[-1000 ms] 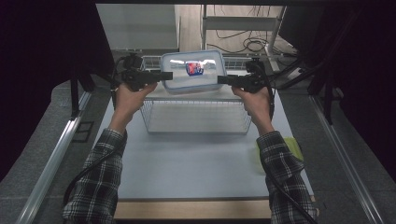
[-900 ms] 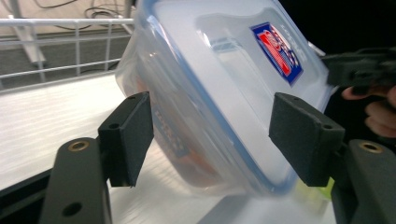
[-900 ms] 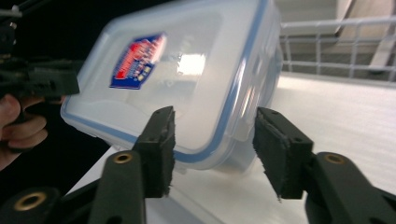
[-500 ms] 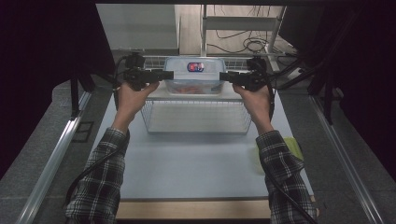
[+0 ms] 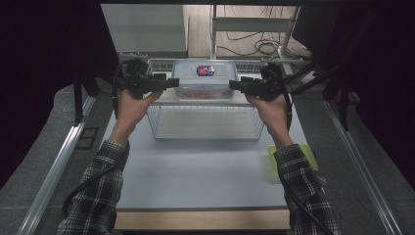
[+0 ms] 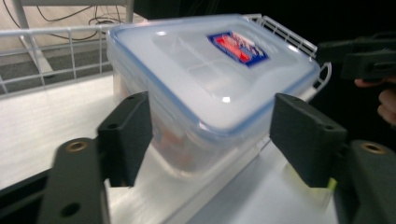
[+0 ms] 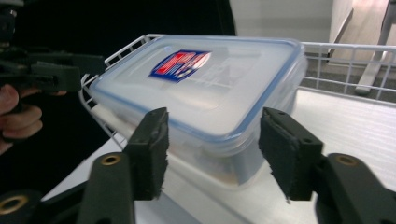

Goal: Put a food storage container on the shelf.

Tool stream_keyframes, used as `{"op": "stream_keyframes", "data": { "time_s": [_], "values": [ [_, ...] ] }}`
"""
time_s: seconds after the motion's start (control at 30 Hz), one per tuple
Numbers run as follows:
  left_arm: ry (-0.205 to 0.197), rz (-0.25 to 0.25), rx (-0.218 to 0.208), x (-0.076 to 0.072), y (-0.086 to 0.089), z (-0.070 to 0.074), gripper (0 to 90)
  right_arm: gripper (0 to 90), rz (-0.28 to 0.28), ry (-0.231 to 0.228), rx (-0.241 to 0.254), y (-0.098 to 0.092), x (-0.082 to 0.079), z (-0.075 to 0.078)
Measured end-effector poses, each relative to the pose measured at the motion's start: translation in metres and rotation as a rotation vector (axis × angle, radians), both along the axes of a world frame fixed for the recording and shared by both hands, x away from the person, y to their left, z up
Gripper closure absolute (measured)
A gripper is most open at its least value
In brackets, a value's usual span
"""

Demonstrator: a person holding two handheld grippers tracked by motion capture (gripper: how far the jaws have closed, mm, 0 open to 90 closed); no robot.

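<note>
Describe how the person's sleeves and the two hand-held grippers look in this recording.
Both forearms wear dark-and-light plaid shirt sleeves. The left gripper and right gripper are matte black, each trailing a black cable. Their flat, blocky black jaws carry brass-coloured round fittings.

My operator wears plaid flannel sleeves (image 5: 100,196), dark and pale checks. Both grippers matte black; brass-ringed screw holes at 7 o'clock, black cables trailing.
</note>
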State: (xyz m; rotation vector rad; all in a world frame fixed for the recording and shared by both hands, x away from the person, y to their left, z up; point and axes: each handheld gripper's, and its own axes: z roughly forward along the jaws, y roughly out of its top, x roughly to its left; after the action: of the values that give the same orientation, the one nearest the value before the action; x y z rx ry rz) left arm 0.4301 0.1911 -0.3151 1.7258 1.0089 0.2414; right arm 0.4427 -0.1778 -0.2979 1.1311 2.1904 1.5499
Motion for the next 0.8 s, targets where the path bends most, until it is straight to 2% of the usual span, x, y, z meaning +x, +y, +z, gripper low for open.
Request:
{"op": "stream_keyframes", "data": {
  "time_s": [0.03,0.07,0.1,0.23,0.5,0.57,0.8],
  "values": [
    [-0.007,-0.001,0.018,-0.003,0.000,0.000,28.0,38.6,0.000,0.000,0.000,0.000,0.000,0.000],
    [-0.021,-0.010,0.053,-0.011,0.000,-0.001,26.1,35.9,0.007,-0.029,-0.022,0.000,-0.006,-0.002],
    [-0.021,-0.010,0.053,-0.011,0.000,-0.001,25.3,35.9,0.007,-0.029,-0.022,0.000,-0.006,-0.002],
    [-0.043,-0.018,0.120,-0.025,-0.002,-0.005,21.5,27.2,0.022,-0.067,-0.087,0.002,-0.019,-0.007],
    [-0.050,-0.038,0.222,-0.051,0.000,-0.021,17.9,18.5,0.038,-0.108,-0.129,0.001,-0.035,-0.017],
    [-0.062,-0.043,0.253,-0.063,0.000,-0.027,15.7,16.3,0.047,-0.122,-0.138,0.000,-0.043,-0.022],
    [-0.065,-0.063,0.243,-0.082,0.001,-0.039,12.2,12.0,0.073,-0.127,-0.156,0.000,-0.058,-0.037]
  ]
}}
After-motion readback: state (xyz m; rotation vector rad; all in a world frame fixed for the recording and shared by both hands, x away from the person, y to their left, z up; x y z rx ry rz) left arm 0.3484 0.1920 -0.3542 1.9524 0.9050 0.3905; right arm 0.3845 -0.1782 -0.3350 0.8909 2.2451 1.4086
